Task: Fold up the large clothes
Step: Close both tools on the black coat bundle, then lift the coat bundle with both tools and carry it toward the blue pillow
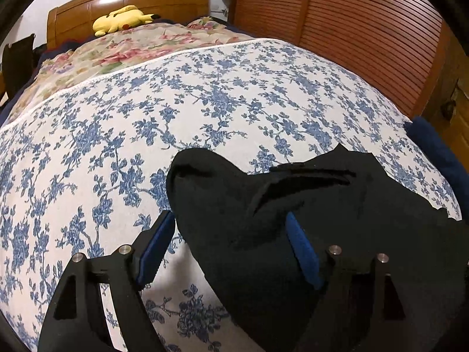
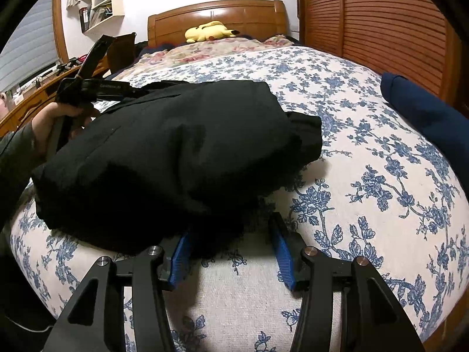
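Right wrist: navy cloth [image 2: 428, 111] beside garment [image 2: 176, 146]

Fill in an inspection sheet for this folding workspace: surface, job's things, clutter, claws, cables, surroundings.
Surface: sheet, white with blue flowers.
Job's things: black garment, bunched in a heap near the bed's near edge.
Clutter: yellow plush by the headboard; navy cloth at the sheet's right edge; floral quilt behind.
Claws: left claw open, garment between its pads; right claw open, tips at the garment's lacy hem.
Cables: nothing seen.
Surroundings: louvred doors on the right; wall shelf and desk on the left.
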Demonstrator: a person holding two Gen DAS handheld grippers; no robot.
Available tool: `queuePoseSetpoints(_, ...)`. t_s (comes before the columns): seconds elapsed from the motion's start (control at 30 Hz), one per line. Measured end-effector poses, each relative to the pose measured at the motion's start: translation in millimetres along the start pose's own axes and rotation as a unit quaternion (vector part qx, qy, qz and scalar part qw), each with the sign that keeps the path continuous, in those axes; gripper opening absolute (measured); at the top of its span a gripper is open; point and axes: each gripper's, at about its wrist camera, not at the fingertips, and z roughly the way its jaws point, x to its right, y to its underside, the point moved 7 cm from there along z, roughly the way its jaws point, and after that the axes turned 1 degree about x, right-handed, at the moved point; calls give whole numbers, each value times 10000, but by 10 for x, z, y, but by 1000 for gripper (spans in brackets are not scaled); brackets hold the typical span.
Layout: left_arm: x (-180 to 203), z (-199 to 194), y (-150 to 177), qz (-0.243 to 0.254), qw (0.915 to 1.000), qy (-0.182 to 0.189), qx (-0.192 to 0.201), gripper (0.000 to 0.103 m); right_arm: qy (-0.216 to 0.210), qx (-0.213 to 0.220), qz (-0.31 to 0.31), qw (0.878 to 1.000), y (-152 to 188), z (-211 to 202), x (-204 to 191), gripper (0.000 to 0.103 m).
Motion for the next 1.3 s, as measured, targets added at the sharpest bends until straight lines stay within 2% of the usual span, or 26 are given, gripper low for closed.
queuePoseSetpoints(0.23, 15, 4, -40, 116, 9999, -55, 26, 78, -31, -56, 146, 9999, -32, 18, 29, 52)
queuePoseSetpoints(0.3, 28, 0, -51, 100, 9999, 32, 17, 69, -75, -84, 180, 9998, -44, 27, 25, 52)
queuePoseSetpoints(0.33, 35, -4, -55, 73, 9999, 86, 10, 65, -98, -101, 184, 9997, -49, 32, 22, 49)
queuePoseSetpoints(0.37, 44, -9, -57, 42, 9999, 167, -3, 57, -123, -113, 173, 9997, -52, 39, 18, 32)
queuePoseSetpoints(0.4, 48, -17, -62, 13, 9997, 223, -19, 53, -321, -144, 142, 9993, -56, 45, -22, 23)
queuePoseSetpoints(0.47, 42, -37, -68, 0, 9997, 225, -42, 45, -501, -185, 187, 9984, -65, 57, -51, 14)
queuePoseSetpoints(0.5, 37, -60, -77, -2, 9998, 209, -33, 38, -549, -190, 166, 9982, -72, 60, -58, 12)
queuePoseSetpoints(0.57, 39, -119, -94, -6, 9998, 193, -13, 31, -667, -157, 187, 9975, -98, 49, -54, 7)
queuePoseSetpoints(0.7, 82, -312, -147, 142, 9998, -21, 167, 23, -693, 51, 146, 9975, -188, -45, -28, 6)
queuePoseSetpoints(0.8, 117, -467, -196, 151, 9992, -36, 372, 21, -730, 235, 157, 9969, -286, -145, 20, 5)
queuePoseSetpoints(1.07, 345, -862, -390, 356, 9957, -125, 841, 18, -523, 552, -28, 9971, -478, -303, 175, 5)
queuePoseSetpoints(1.3, 762, -1135, -566, 621, 9917, -150, 1119, 18, -280, 887, -178, 9955, -580, -548, 376, 5)
